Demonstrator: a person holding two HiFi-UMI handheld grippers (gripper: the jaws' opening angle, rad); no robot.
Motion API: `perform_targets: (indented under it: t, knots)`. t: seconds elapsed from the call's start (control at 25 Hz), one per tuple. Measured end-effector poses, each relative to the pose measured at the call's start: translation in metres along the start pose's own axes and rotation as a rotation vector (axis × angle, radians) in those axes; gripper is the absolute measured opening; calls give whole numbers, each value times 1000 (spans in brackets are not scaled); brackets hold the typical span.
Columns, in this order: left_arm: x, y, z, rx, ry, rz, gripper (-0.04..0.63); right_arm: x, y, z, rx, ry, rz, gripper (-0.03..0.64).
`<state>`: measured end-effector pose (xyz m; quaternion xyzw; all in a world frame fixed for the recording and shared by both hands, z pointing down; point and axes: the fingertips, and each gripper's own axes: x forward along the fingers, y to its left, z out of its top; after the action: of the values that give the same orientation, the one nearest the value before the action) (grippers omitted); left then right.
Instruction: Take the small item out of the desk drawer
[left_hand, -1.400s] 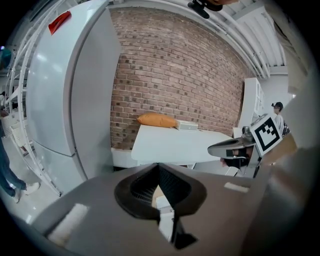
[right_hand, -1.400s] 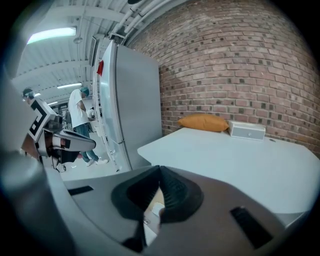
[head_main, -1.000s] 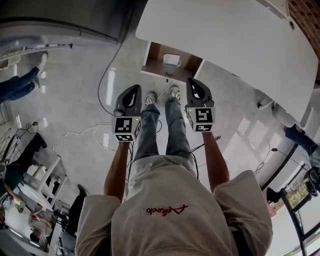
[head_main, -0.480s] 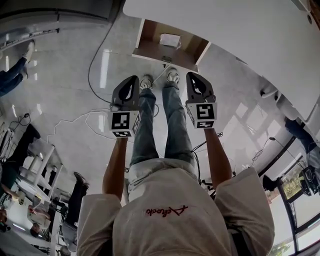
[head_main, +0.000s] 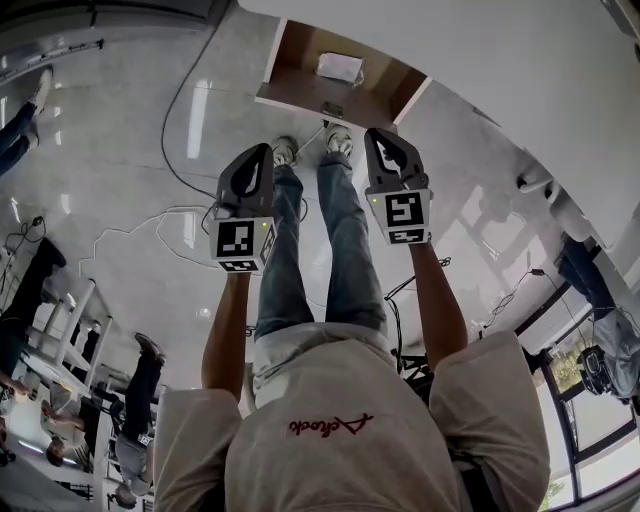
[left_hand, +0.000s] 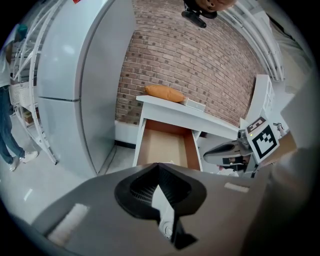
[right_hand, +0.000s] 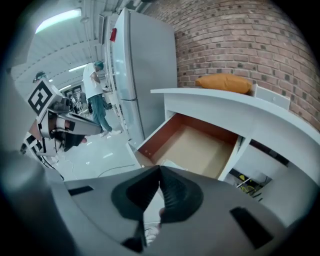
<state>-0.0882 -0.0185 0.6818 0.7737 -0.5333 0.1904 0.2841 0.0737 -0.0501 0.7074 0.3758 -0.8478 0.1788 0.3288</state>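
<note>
The white desk (head_main: 520, 60) stands on a glossy pale floor (head_main: 120, 160) with its drawer (head_main: 300, 98) pulled open. A small white item (head_main: 340, 67) lies on the drawer's brown bottom. On the desktop rest an orange cushion (left_hand: 164, 93) and, just beside it, what may be a flat pale book (left_hand: 195, 104). A black cable (head_main: 166, 125) and a white cable (head_main: 130, 232) trail across the floor.
</note>
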Motion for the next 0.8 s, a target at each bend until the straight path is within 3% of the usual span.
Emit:
perform_targets:
  t: [0.48,0.8]
  knots:
    - [-8,9,-6,-49,-5,11,6,70,-3,26,-373,105,117,12]
    - [-11,7,-9,-68,-16,7,6,110,2,9,-516,225,194,12]
